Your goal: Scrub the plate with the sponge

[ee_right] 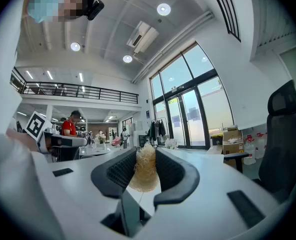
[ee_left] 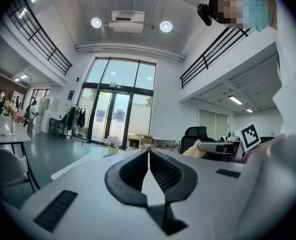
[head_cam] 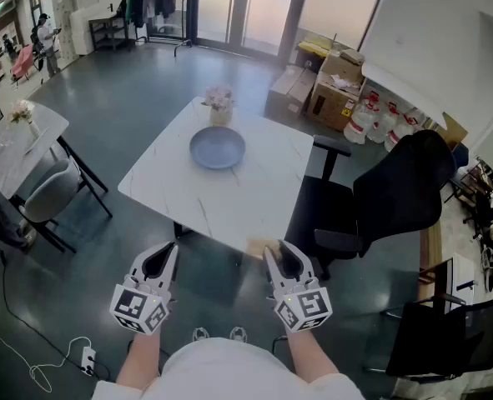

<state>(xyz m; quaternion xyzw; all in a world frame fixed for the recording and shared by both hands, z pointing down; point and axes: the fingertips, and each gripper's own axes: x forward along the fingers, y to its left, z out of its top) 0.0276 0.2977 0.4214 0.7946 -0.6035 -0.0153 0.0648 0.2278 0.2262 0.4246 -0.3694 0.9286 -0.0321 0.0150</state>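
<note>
1. My right tongs (head_cam: pixel 271 252) are clamped on the sponge (ee_right: pixel 144 170), a straw-coloured fibrous wad pinched between the pads. My left tongs (head_cam: pixel 169 251) are closed to a slit with nothing in them.
2. The plate (head_cam: pixel 218 148) lies flat near the middle of the table (head_cam: pixel 263 186), just this side of a small vase of flowers (head_cam: pixel 220 105). It is well apart from both tongs, which hang by the table's closest edge.
3. As I judge it, the step in hand is the approach: carry the sponge forward and bring it down onto the plate.
4. To do that well, I'd tip the right tongs downward so the sponge meets the plate before the jaw tips do. I'd also keep the grip firm, since the wad looks springy.
5. The plate sits loose on a smooth top and will likely slide. I'd open the left tongs and steady its near rim, then scrub in small circles.
6. I'd keep every stroke short of the vase.
</note>
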